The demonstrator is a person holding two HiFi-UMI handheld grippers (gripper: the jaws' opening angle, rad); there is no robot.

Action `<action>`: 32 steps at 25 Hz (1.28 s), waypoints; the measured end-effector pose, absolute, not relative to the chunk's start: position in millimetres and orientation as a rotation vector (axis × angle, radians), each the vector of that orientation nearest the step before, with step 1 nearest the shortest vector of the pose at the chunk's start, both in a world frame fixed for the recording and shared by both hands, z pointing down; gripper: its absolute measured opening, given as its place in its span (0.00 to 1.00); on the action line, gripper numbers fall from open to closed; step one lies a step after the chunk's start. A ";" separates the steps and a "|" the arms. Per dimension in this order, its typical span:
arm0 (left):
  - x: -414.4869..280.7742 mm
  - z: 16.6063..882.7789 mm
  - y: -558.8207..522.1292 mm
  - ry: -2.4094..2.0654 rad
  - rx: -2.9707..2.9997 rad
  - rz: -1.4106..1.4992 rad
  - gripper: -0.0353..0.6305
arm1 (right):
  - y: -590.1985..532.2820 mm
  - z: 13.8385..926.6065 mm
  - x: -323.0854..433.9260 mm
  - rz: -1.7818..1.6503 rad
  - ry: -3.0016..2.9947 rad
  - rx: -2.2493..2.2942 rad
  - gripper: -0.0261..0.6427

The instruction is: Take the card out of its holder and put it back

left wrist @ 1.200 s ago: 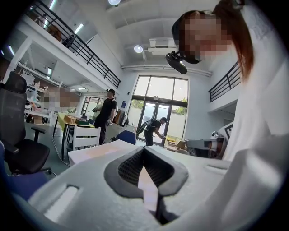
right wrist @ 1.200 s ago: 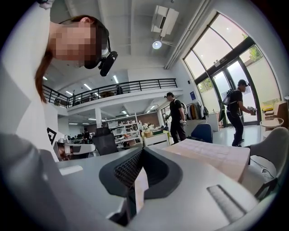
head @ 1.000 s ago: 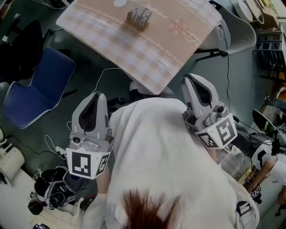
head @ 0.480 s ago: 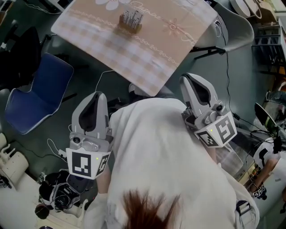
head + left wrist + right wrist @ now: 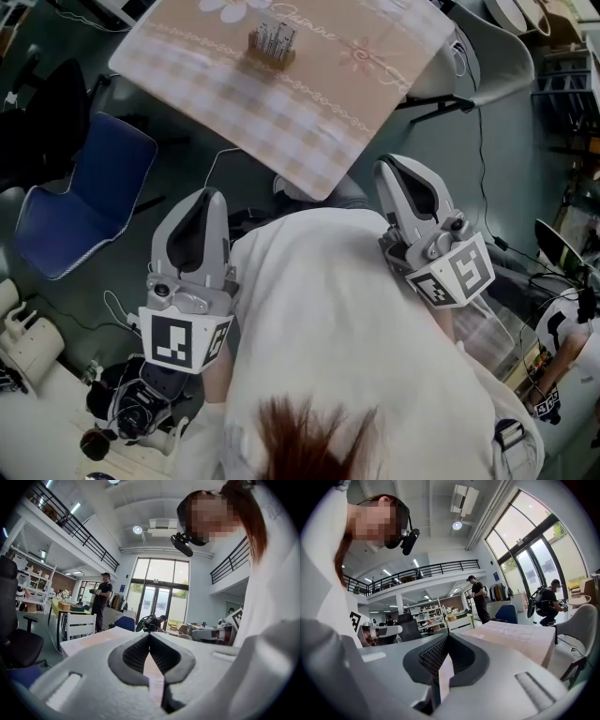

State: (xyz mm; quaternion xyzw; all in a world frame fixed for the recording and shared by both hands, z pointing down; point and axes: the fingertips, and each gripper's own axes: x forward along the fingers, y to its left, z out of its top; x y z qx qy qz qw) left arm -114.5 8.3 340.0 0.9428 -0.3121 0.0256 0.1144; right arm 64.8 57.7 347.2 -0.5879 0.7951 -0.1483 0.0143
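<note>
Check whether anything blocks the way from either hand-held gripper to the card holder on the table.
Nothing visible does. The card holder stands alone on the table with its checked cloth. Between it and the left hand-held gripper and right hand-held gripper, both shut and empty, lie only open floor and bare cloth.

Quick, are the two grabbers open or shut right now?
Left gripper: shut, holding nothing.
Right gripper: shut, holding nothing.
</note>
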 end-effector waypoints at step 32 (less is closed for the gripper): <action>-131.5 335.5 20.1 -0.947 2.771 0.045 0.05 | 54.4 343.3 38.1 -0.426 2.542 -1.746 0.04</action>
